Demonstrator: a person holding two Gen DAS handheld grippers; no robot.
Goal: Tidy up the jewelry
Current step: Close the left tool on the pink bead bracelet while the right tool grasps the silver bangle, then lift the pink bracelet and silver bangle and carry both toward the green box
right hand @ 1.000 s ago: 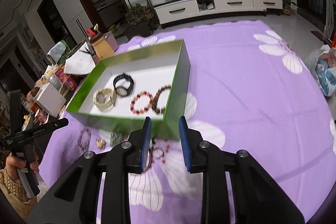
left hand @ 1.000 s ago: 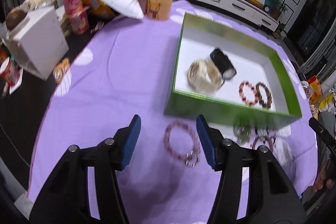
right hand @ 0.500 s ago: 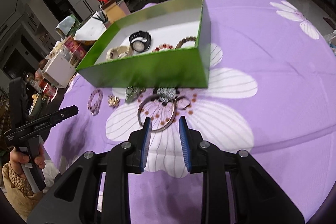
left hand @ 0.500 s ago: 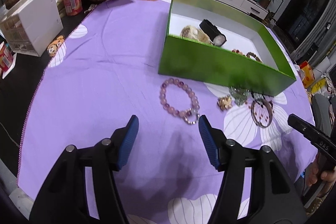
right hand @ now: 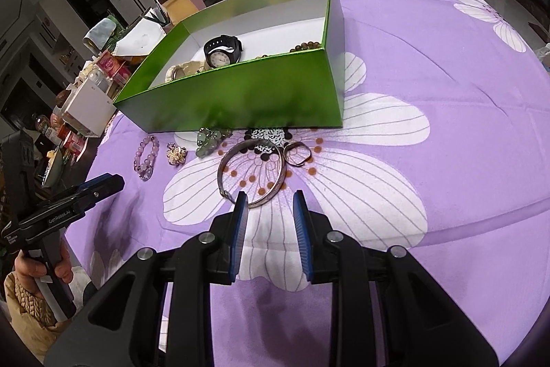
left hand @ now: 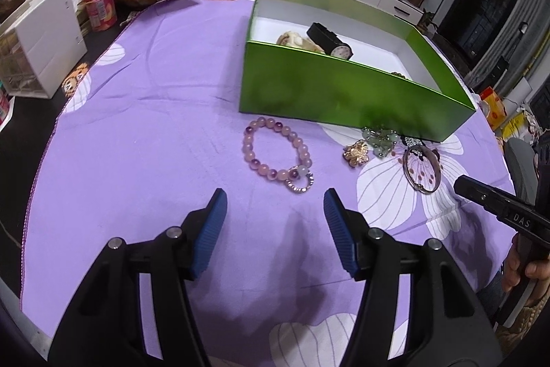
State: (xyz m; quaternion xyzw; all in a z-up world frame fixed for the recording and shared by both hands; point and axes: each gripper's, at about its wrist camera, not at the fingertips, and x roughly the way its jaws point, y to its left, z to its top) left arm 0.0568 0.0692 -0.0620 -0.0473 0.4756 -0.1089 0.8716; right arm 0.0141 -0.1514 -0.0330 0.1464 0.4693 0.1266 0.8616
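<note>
**Two approaches, five loose pieces outside the box**

My left gripper (left hand: 275, 222) stands wide and empty, aimed down at the pink bead bracelet (left hand: 276, 157), which lies on the purple cloth (left hand: 154, 112) just ahead of the fingertips. My right gripper (right hand: 270, 212) is narrow, with nothing between its pads; its left fingertip sits at the near edge of the silver bangle (right hand: 252, 174), and I cannot tell whether it touches.

Risks, as I judge them. The bangle lies flat and thin on soft fabric, so narrow jaws may ride over the rim, skate it away, or pinch cloth instead. The small silver ring (right hand: 297, 153) lies just beside the bangle and could be knocked along. On my left, the bracelet is limp; gripping one side may let it swing, and its metal charm loop could snag the cloth. The green box (left hand: 343, 95) has a tall near wall, so a low carry could hit it.

Count outside the box: one bead bracelet, one gold flower brooch (left hand: 355, 153), one green bead cluster (left hand: 380, 140), one bangle, one ring. Inside I see one black watch (right hand: 221, 52), one pale watch (right hand: 178, 71) and one dark bead bracelet (right hand: 306, 46), all partly hidden by the wall.
</note>
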